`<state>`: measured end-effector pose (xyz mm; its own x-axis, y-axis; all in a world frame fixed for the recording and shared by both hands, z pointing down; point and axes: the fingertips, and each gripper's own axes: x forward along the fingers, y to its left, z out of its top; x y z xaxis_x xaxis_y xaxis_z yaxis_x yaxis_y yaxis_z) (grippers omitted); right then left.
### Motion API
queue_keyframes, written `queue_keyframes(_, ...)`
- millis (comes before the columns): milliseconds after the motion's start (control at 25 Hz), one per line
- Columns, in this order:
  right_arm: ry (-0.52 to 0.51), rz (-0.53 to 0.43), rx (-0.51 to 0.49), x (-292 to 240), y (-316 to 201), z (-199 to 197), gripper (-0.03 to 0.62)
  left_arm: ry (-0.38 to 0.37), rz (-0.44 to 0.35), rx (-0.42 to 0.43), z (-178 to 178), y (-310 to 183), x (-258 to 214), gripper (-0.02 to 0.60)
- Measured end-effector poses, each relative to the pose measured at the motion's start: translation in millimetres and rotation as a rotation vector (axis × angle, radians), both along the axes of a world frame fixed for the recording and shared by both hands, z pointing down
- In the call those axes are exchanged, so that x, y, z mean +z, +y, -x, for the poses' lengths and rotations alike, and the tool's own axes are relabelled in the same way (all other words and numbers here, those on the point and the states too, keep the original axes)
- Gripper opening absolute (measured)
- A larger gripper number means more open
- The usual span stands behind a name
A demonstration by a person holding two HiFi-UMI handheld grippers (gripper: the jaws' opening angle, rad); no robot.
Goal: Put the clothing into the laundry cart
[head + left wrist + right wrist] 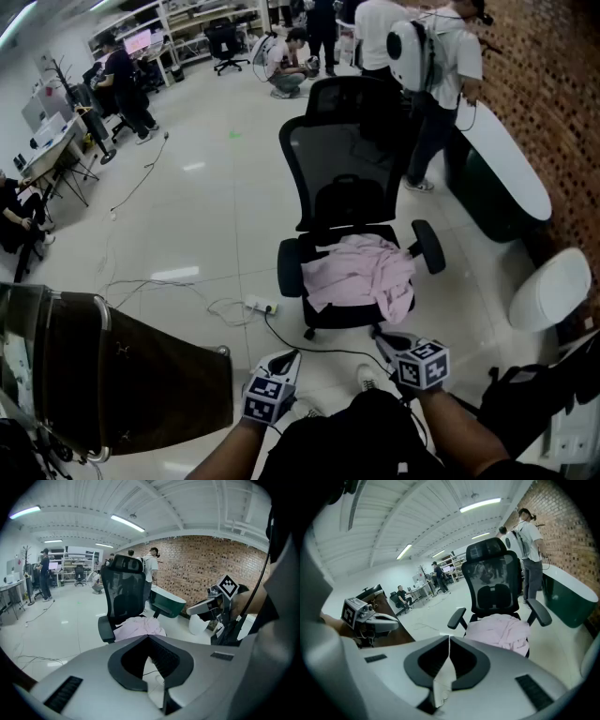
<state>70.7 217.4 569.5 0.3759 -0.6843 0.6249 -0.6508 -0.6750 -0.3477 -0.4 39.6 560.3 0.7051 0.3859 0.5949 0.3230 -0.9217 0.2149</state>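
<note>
A crumpled pink garment point(361, 272) lies on the seat of a black office chair point(347, 169) in front of me; it also shows in the left gripper view point(138, 627) and the right gripper view point(501, 630). The dark brown laundry cart point(141, 375) stands at my lower left, apart from the chair. My left gripper point(289, 356) hangs low, short of the chair, and its fingertips meet with nothing between them point(147, 636). My right gripper point(382, 339) is beside it, closer to the chair's base, also shut and empty point(449, 636).
A white power strip point(261, 306) and loose cables lie on the floor left of the chair. A green and white tub point(502, 178) runs along the brick wall on the right, with a white basin point(553, 286) nearer. Several people stand behind the chair.
</note>
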Motion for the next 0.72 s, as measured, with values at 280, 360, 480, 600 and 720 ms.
queue_keyframes(280, 0.01, 0.013, 0.017, -1.1, -0.3, -19.3, 0.023, -0.012, 0.006, -0.009, -12.8, -11.8, 11.4, -0.002)
queue_keyframes(360, 0.02, 0.016, 0.024, 0.2, 2.6, -30.9, 0.023, -0.01, 0.002, -0.009, -22.7, -10.8, 14.5, -0.002)
queue_keyframes(480, 0.024, 0.014, 0.018, 4.4, 3.7, -51.4, 0.024, -0.016, -0.009, -0.025, -41.3, -10.7, 15.9, -0.002)
queue_keyframes(600, 0.013, 0.007, -0.009, 10.7, 2.2, -74.9, 0.031, -0.029, -0.013, -0.061, -63.2, -9.1, 17.5, -0.002)
queue_keyframes(720, 0.001, 0.002, -0.045, 17.9, -1.5, -101.0, 0.031, -0.048, -0.016, -0.079, -85.1, -3.2, 23.3, -0.002)
